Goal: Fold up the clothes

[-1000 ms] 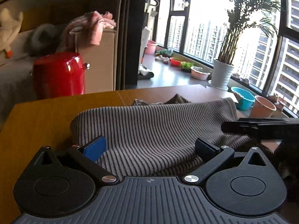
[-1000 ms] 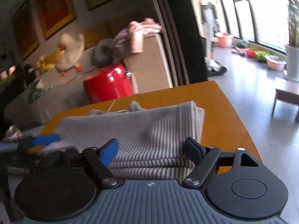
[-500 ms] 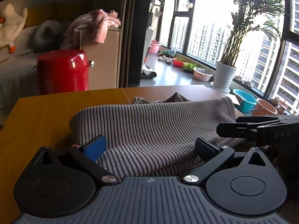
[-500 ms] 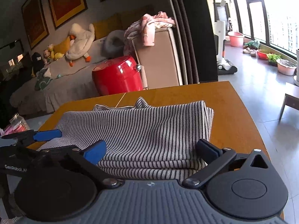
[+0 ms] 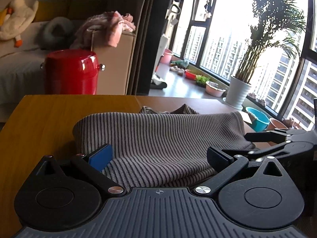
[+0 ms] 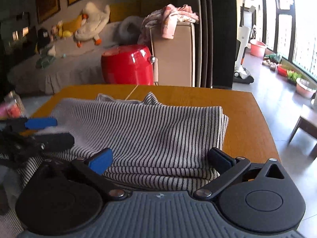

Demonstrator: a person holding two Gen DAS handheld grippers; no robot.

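Note:
A grey-and-black striped garment (image 5: 158, 138) lies folded in layers on the wooden table (image 5: 49, 123); it also shows in the right wrist view (image 6: 154, 130). My left gripper (image 5: 158, 158) is open, its fingers wide apart over the garment's near edge, holding nothing. My right gripper (image 6: 160, 158) is open too, above the stacked fold edge, holding nothing. The right gripper's fingers (image 5: 277, 136) show at the right of the left wrist view; the left gripper's fingers (image 6: 39, 130) show at the left of the right wrist view.
The table's right edge (image 6: 265, 130) drops to the floor. Beyond the table stand a red drum-shaped stool (image 5: 71, 73), a beige sofa end with pink cloth (image 5: 111, 29), and a potted palm (image 5: 241, 91) by the windows. A low dark table (image 6: 307, 123) stands at the right.
Both grippers have drawn back slightly and tilted up. The right gripper's fingers have dropped lower at the right of the left wrist view. The garment has stayed still.

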